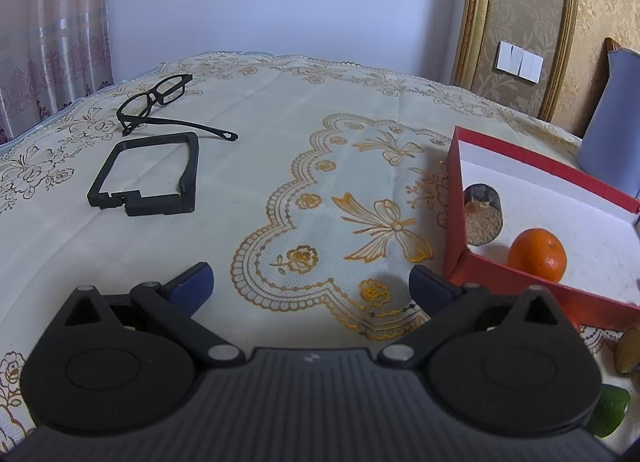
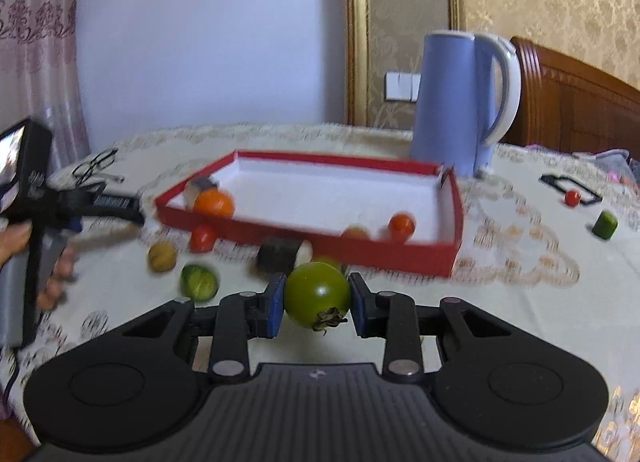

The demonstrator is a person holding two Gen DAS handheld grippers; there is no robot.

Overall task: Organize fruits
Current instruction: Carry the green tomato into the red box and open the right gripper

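While its blue pads press either side of a green tomato (image 2: pixel 317 294), the right gripper (image 2: pixel 316 304) holds the fruit at lower centre of the right wrist view, above the tablecloth (image 2: pixel 500 314) and just short of the red tray's (image 2: pixel 400 252) near wall. The tomato's dried calyx points down and to the right. Inside the tray, an orange (image 2: pixel 214 202) sits in the left corner beside a dark-skinned piece (image 2: pixel 200 186), and a red tomato (image 2: pixel 402 225) and a blurred paler fruit (image 2: pixel 355 232) lie near the right end. Outside the near wall lie another red tomato (image 2: pixel 203 238), a walnut (image 2: pixel 162 257), a cut green slice (image 2: pixel 199 282) and a dark roll-shaped piece (image 2: pixel 280 256). Far right, a small red fruit (image 2: pixel 572 198) and a green chunk (image 2: pixel 605 225) rest well apart from the tray. A blue kettle (image 2: pixel 452 102) stands behind it.

At the left edge of that view the left gripper is seen in a hand (image 2: pixel 56 274), blurred. In the left wrist view, the left gripper (image 1: pixel 312 278) hangs over bare cloth with its fingers spread wide, holding nothing; the tray corner (image 1: pixel 456 222) lies to its right, the orange (image 1: pixel 538 255) within. Glasses (image 1: pixel 160 102) and a black frame (image 1: pixel 148 174) lie at upper left.
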